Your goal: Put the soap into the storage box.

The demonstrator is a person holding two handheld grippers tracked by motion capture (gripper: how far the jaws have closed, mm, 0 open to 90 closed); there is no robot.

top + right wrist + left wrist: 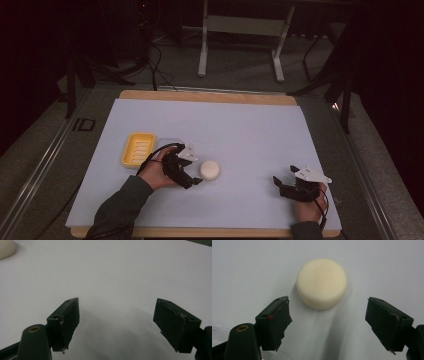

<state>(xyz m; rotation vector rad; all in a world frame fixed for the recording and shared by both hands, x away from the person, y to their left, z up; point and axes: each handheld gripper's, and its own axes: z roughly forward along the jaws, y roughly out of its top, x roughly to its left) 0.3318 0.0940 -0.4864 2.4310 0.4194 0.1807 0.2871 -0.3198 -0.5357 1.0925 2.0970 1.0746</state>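
A round cream bar of soap [209,170] lies on the white sheet, right of the middle of the near half. My left gripper [195,170] sits just to its left, pointing at it, jaws open. In the left gripper view the soap [322,283] lies a little ahead of the two black pads [274,322] and nothing touches it. A yellow soap dish [138,149] stands empty to the left of that hand. My right gripper [285,176] rests at the near right, open [116,322] with bare sheet between its jaws; the soap [6,248] peeks in at that view's top left corner.
The white sheet [240,130] covers a wooden table [200,95] whose edges show at front and back. A clear plastic rim [217,336] shows at the bottom left of the left gripper view. Beyond the table are a grey floor, cables and a white frame's legs [202,55].
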